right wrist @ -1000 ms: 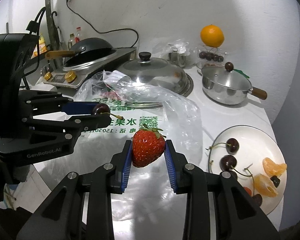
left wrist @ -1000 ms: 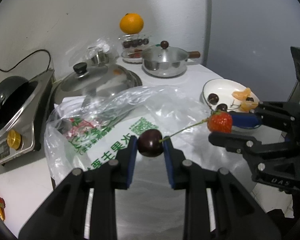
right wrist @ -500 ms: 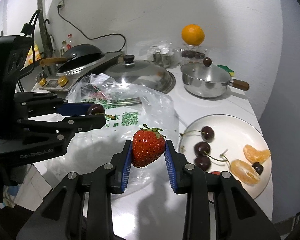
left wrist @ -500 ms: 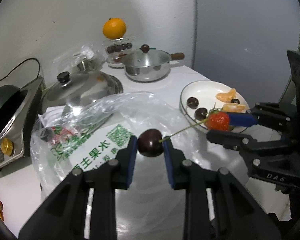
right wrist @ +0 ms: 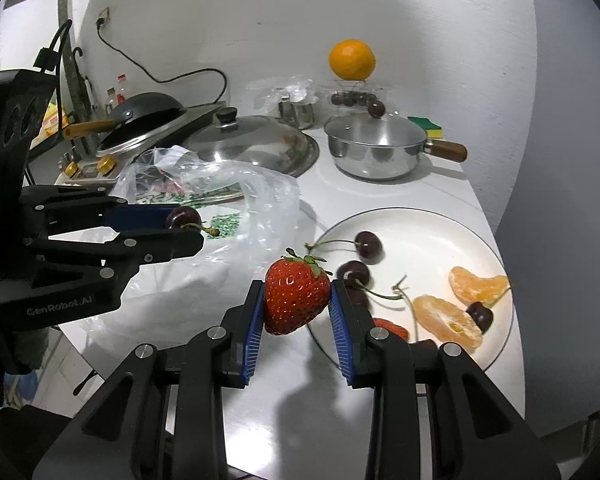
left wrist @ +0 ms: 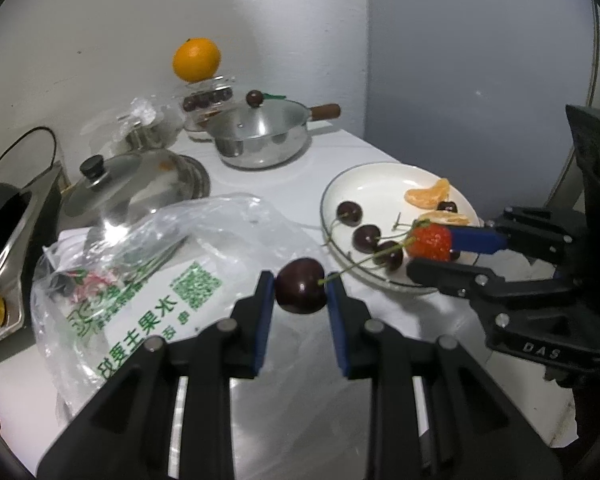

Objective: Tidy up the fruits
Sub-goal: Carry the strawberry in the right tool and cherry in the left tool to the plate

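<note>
Now left tool [left wrist: 301, 297] pinches a glossy dark cherry [left wrist: 301, 286], right tool [right wrist: 297, 307] a red strawberry [right wrist: 296, 296].

plate [right wrist: 452, 224] far half bare, cherries [right wrist: 367, 245] crowding near rim, plastic bag [right wrist: 236, 192] left

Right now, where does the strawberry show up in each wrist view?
Left wrist view: strawberry right of centre, clamped in the right hand-held gripper, over the white plate's near rim.
Right wrist view: strawberry at centre, between the blue pads.
Shared landmark: the white plate.
</note>
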`<state>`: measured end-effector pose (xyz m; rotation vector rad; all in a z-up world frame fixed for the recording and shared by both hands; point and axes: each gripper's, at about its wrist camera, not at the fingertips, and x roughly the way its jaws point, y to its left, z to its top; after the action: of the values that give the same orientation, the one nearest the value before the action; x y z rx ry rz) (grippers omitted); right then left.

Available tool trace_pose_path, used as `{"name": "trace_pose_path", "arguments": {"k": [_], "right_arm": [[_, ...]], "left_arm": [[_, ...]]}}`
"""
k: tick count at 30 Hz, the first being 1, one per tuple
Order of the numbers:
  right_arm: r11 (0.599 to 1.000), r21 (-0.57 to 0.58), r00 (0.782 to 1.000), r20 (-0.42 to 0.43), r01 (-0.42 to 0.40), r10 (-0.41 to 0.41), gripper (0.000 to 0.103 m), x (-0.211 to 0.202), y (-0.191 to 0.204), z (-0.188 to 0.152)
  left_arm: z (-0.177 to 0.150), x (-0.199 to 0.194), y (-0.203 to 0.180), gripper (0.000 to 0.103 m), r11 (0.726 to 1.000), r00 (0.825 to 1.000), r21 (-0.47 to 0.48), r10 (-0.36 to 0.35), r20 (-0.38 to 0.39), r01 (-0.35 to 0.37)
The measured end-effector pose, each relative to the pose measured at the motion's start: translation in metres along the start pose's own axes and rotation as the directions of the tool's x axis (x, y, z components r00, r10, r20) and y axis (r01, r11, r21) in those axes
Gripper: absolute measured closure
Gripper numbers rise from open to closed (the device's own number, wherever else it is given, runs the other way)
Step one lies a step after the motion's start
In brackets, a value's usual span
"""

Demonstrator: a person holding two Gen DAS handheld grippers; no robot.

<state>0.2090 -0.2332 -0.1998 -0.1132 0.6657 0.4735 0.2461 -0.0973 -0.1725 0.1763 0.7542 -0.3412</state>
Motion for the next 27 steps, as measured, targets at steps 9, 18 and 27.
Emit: {"name": "trace_pose_path", "arguments": {"k": [9,18,27], "right_arm": [[1.000,0.023,1.000,-0.001,0.013,-0.013,0.069,0.000,-0.025,-0.002],[0.999,0.035,1.000,-0.001,0.018,-0.018,0.069,0.002,-0.046,-0.001],[0.998,0.058,1.000,0.021,0.015,-0.016,0.069,0.001,-0.072,-0.001]], "left_arm": [[0.012,0.013,-0.016,0.076,1.000,1.000,0.017,-0.022,-0.007,0.022],[0.024,0.028,-0.029,0.076,0.999,0.999,0.023,-0.046,-0.013,0.046],[0.033,0.054,-0.042,0.076,0.998,0.998,0.039,-0.051,-0.047,0.053]]}}
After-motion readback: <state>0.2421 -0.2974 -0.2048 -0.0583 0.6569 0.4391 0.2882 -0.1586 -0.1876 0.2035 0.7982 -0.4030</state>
